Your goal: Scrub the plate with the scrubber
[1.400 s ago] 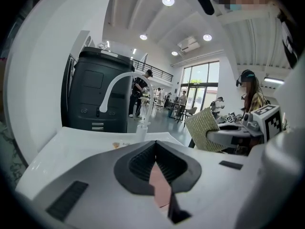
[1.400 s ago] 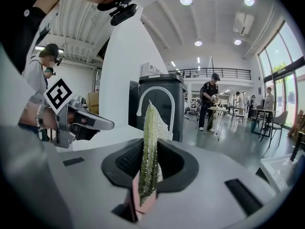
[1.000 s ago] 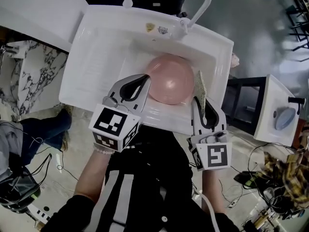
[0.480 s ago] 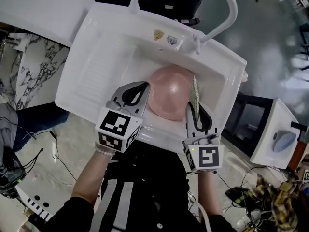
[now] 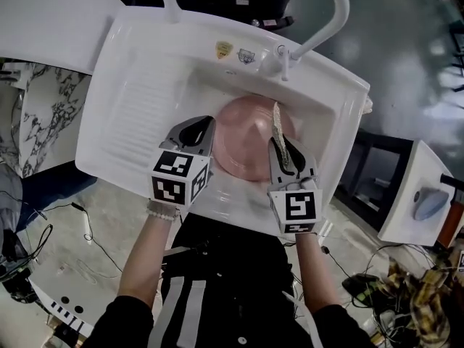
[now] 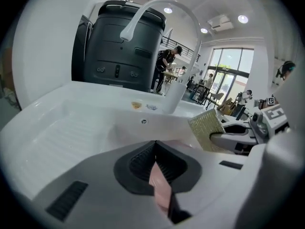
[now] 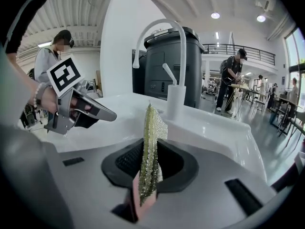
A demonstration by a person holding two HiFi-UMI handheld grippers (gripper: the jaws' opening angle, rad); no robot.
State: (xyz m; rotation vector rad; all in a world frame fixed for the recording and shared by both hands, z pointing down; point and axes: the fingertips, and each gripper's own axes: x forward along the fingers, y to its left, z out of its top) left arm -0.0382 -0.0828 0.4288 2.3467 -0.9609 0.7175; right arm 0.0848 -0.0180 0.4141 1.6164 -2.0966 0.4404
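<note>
- My left hand-held gripper is clamped shut on the left rim of the pink plate. In the left gripper view a thin pink edge of that plate stands pinched between the closed jaws.
- The plate sits inside the basin of the white sink, below the curved white faucet. It lies between my two hand-held grippers, the left one at its left edge and the right one over its right part.
- My right hand-held gripper is closed on the scrubber, a green-gold mesh pad. In the right gripper view the scrubber stands upright and edge-on, its lower part squeezed between the pads and its top sticking out past the jaw tips.
- From the head view the scrubber shows as a narrow strip across the plate's right side, pointing toward the faucet base. I cannot tell whether it presses on the plate or stands just above it.
- Both hand-held grippers point away from me and downward into the basin, near each other with the plate's middle bare between them.
- The ribbed drainboard lies to the left of the basin, beyond my left hand-held gripper.
- Two small stickers sit on the sink's back ledge, just left of the faucet base.
</note>
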